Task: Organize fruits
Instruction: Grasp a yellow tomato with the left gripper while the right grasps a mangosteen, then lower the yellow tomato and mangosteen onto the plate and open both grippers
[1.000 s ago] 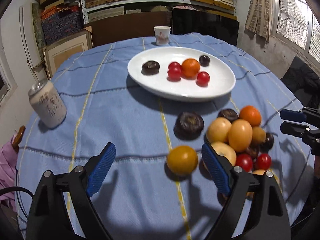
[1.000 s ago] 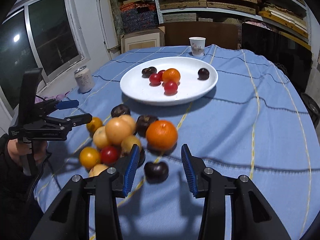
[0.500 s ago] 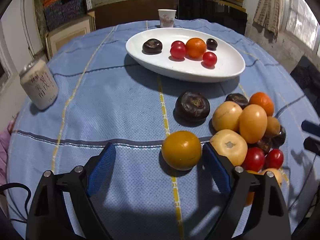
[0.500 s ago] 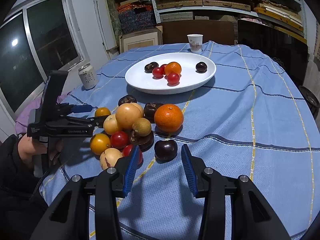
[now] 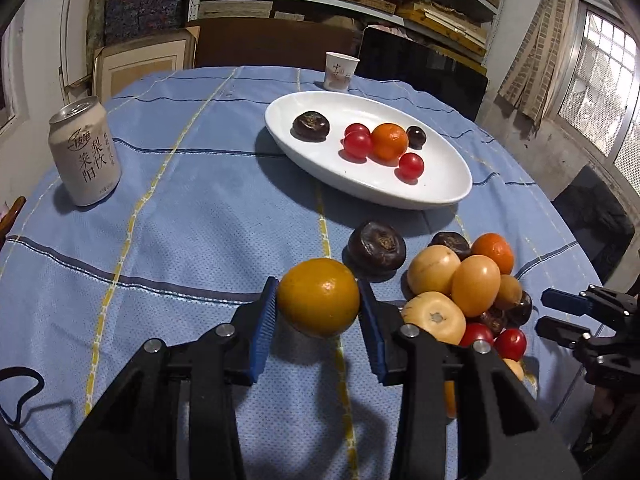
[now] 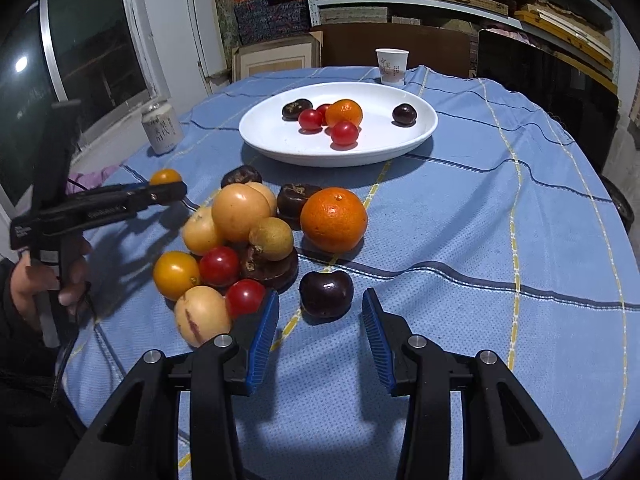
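The left tool (image 5: 319, 312) grips a yellow-orange fruit (image 5: 319, 297) beside the pile (image 5: 460, 288) on the worktop; next, carry it to the white plate (image 5: 440, 196). The right tool (image 6: 319, 334) hangs released around a dark fruit (image 6: 326, 293).

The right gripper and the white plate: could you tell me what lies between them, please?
In the right wrist view, a dark plum sits just ahead of the open right gripper, then an orange, then bare blue tablecloth up to the white plate.

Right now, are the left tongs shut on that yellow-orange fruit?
Shut: the left tongs have both blue pads pressed against the yellow-orange fruit.
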`<state>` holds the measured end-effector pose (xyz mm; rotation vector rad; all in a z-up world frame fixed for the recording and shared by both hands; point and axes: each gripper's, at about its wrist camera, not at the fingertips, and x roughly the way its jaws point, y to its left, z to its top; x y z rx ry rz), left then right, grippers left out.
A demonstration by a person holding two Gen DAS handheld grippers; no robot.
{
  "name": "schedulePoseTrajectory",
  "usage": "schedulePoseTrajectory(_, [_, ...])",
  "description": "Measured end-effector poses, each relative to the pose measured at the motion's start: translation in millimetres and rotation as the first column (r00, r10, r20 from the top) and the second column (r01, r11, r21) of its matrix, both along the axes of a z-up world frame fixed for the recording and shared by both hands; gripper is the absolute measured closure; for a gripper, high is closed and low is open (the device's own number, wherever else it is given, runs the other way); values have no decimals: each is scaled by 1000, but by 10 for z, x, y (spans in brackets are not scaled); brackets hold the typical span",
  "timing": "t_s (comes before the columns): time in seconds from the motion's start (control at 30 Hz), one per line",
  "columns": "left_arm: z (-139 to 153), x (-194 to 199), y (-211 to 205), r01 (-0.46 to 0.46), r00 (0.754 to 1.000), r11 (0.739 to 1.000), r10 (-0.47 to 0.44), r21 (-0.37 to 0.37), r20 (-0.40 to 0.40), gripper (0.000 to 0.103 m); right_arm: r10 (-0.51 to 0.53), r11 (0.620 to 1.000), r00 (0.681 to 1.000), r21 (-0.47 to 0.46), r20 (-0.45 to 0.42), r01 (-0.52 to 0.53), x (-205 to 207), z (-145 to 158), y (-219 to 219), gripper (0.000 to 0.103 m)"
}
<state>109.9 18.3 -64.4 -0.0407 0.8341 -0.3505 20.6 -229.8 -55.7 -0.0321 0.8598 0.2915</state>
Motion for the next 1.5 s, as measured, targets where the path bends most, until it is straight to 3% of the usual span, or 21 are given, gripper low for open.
schedulePoseTrajectory(0.27, [-22,10,-9,9,1000,1000,-9,0,-9,65,2,1000,999,-31,-37,-3,154,-108,87,59])
schedulePoseTrajectory(0.4, [-20,9,-10,6,1000,1000,-6,-1,-5,65,-12,1000,999,-29,-44,11,166,-133,65,71])
schedulePoseTrajectory(0.73, [167,33,-106,34,999,999,-34,23,21,65,-35,999,997,-17,67,36,159,264,-122,71])
schedulePoseTrajectory(1.1, [610,739,-470,61,995,995,-67,73,73,65,-46,998,984,-23,172,51,974,751,-222,71])
schedulePoseTrajectory(1.33, [490,1324,-653,51,998,992,-53,114,17,65,-65,997,985,-24,160,69,1601,705,-197,71])
schedulePoseTrajectory(1.5, [340,1507,-728,52,999,988,-50,147,-17,63,-65,998,990,-4,124,66,1860,543,-170,67])
